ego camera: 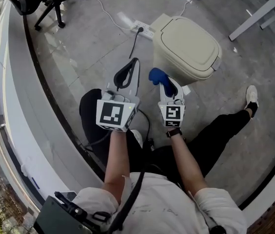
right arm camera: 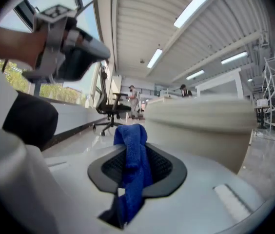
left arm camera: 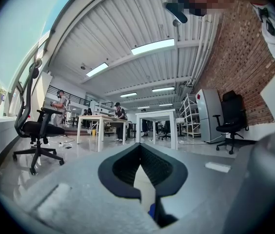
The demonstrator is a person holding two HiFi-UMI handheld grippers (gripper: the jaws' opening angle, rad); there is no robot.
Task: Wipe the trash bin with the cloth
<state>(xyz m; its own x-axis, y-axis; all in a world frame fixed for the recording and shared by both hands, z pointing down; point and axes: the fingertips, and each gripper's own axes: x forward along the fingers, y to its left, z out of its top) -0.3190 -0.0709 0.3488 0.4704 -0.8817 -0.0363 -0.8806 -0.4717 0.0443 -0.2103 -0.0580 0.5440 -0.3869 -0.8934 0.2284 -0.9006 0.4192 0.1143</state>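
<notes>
The right gripper (ego camera: 166, 83) is clamped on a deep-blue woven cloth (ego camera: 157, 75). In the right gripper view the cloth runs up between the black ribbed pads and folds over their tips. Its lower end hangs down into the slot of the gripper's grey body.

The cream plastic trash bin with a closed, rounded lid (ego camera: 186, 45) stands on the grey floor just beyond the cloth and slightly to the right. The cloth is held at the bin's near-left side, below the lid's rim. Whether it touches the wall cannot be told.

The left gripper (ego camera: 135, 61) is held to the left of the right one, apart from the bin. Its bowed black jaws meet at the tips, and there is nothing between them.

The only print that shows is the black-and-white square markers on each gripper's cube.

A black band (ego camera: 173, 132) sits on the right wrist. On the far side of the bin a white power strip (ego camera: 142, 29) lies on the floor with a black plug in it. A black office chair on castors (ego camera: 54, 1) stands at the far left.
</notes>
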